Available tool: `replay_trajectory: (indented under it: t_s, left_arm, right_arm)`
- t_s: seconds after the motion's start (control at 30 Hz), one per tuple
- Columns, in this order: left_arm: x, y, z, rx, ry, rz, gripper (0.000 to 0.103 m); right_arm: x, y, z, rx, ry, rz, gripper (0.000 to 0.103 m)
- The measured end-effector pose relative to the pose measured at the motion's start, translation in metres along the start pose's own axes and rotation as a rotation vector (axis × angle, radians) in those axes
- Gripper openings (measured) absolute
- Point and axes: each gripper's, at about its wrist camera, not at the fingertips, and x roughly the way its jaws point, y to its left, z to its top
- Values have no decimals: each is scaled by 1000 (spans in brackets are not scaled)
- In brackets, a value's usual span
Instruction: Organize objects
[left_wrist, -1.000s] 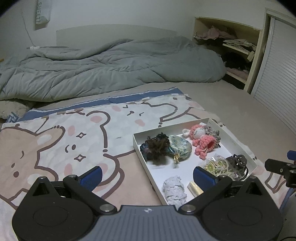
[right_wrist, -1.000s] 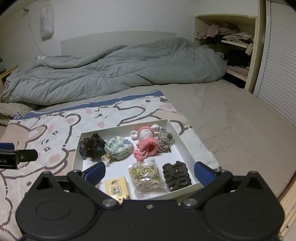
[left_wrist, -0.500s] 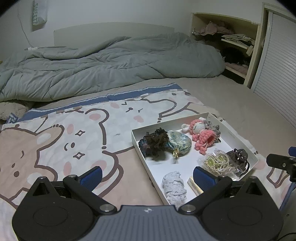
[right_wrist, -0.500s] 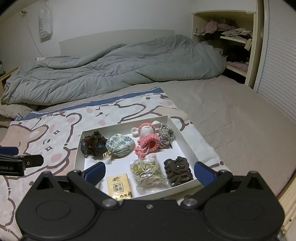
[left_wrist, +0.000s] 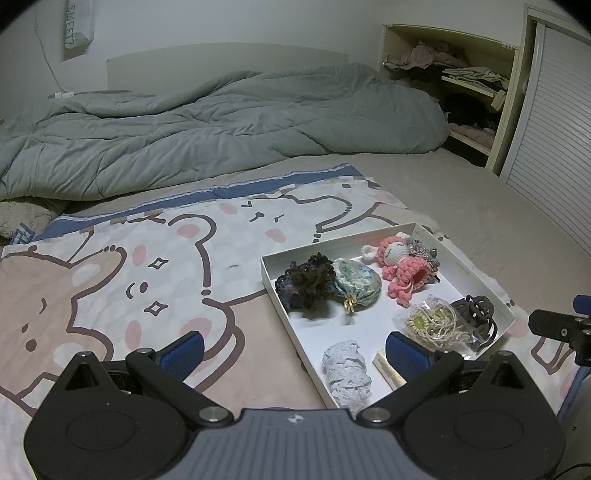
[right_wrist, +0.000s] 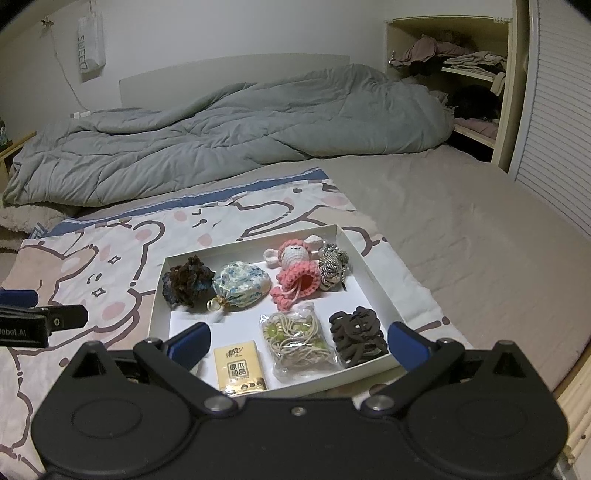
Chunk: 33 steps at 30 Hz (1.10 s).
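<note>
A white shallow box (right_wrist: 373, 280) (left_wrist: 476, 273) lies on the cartoon bear blanket and holds several small things: a dark scrunchie (right_wrist: 188, 280), a floral pouch (right_wrist: 242, 282), a pink crochet doll (right_wrist: 297, 269), a twisted cord (right_wrist: 332, 266), a bag of hair ties (right_wrist: 295, 338), a dark hair claw (right_wrist: 356, 332), a tissue pack (right_wrist: 238, 365) and a grey-white crumpled piece (left_wrist: 347, 371). My left gripper (left_wrist: 293, 350) is open and empty, near the box's front left edge. My right gripper (right_wrist: 299, 339) is open and empty over the box's front row.
The bear blanket (left_wrist: 122, 266) covers the bed's near part. A grey duvet (right_wrist: 221, 133) is heaped at the back. Shelves with clothes (right_wrist: 465, 74) and a slatted door (right_wrist: 557, 122) stand at the right. The bed's edge (right_wrist: 576, 373) is close on the right.
Both views have drawn back and risen slightly, so the box sits a bit farther away in each. Both grippers stay open and empty; the things in the box have not moved.
</note>
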Motion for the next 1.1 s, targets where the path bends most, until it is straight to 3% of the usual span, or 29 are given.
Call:
replay_trajectory:
  t_s: [1.1]
  left_arm:
    - [-2,-1,0,7,-2,0,103]
  right_arm:
    - [2,-1,-2,4,7,-2,103]
